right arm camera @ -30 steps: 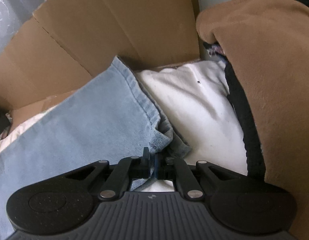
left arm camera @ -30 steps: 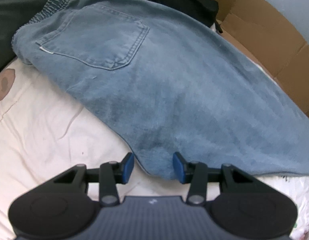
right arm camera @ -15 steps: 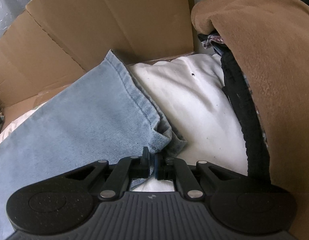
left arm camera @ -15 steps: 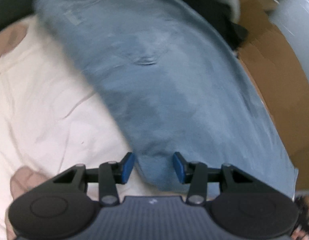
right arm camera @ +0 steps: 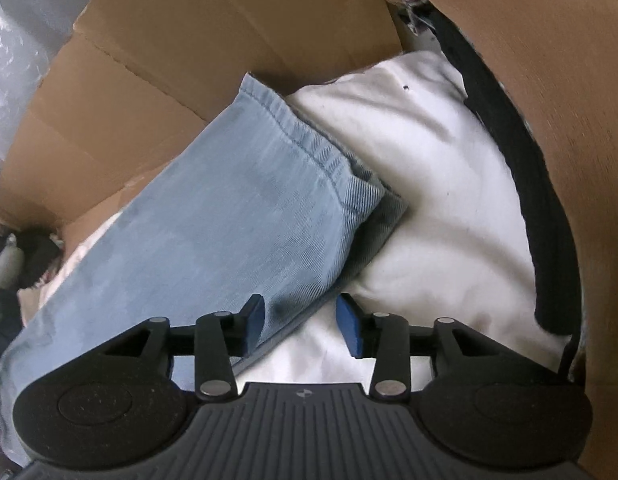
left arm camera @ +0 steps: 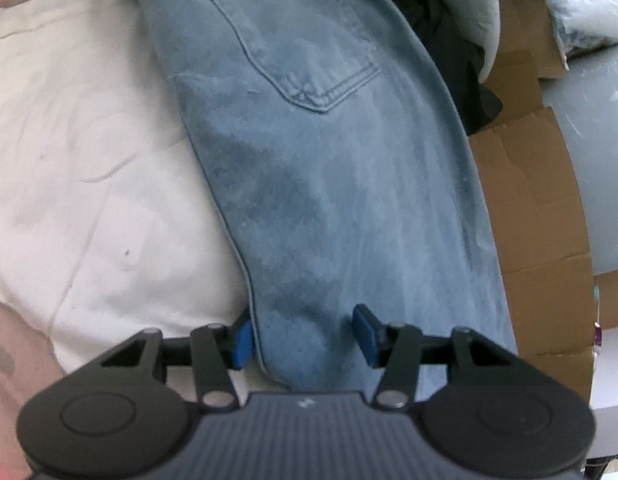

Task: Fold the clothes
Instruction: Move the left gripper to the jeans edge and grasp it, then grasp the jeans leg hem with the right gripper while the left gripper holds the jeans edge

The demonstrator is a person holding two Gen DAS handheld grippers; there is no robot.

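Blue jeans (left arm camera: 329, 184) lie flat on white bedding (left arm camera: 89, 184), back pocket (left arm camera: 309, 60) up. My left gripper (left arm camera: 305, 334) is low over their near edge. Its jaws are opening, with the fold of denim lying between the blue pads (left arm camera: 241, 338), which stand apart from it. In the right wrist view the hemmed jeans leg (right arm camera: 237, 220) rests on the white bedding (right arm camera: 441, 208). My right gripper (right arm camera: 303, 326) hovers over the leg's side edge. Its jaws are opening and its pads (right arm camera: 349, 332) no longer pinch the cloth.
Brown cardboard flaps (right arm camera: 181, 60) stand behind the jeans leg and along the right of the jeans (left arm camera: 541, 216). A tan garment (right arm camera: 569, 100) with a black one (right arm camera: 521, 184) under it lies at the right. Dark clothes (left arm camera: 457, 64) are heaped beyond the waistband.
My right gripper, shut on the jeans leg's edge before, has opened and let the denim drop onto the bedding. The left gripper rolled and sank closer; its jaws widened a little.
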